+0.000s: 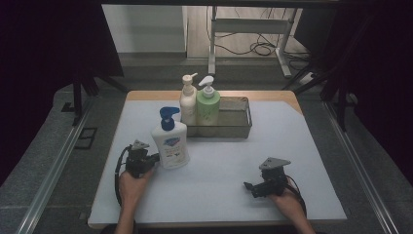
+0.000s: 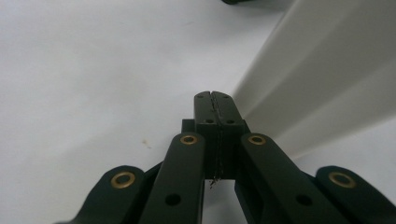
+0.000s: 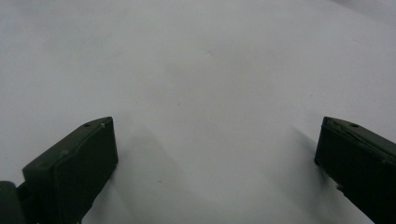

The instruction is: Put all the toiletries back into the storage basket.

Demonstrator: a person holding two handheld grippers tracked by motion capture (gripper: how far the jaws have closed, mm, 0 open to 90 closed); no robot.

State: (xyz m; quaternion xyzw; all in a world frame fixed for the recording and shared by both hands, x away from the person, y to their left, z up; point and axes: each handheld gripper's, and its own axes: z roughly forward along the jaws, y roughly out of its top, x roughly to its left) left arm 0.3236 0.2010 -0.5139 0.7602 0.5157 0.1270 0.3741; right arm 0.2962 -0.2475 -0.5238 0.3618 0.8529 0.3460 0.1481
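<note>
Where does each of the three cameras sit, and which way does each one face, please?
High view: above the person's side, facing forward and down on the table; forearms, left gripper, right gripper.
Left gripper view: along shut jaws, beside the white bottle.
Right gripper view: along open jaws, over bare table.
Shared: high and left gripper views both show the white bottle.

Lab: black curtains (image 1: 44,44), rails (floor cables (image 1: 253,48)).

The white plastic pump bottle with the blue pump head (image 1: 170,141) carries a blue label on its front, but its lettering is too small and blurred to read. The cream pump bottle (image 1: 188,103) and the green pump bottle (image 1: 208,105) show no readable print.
</note>
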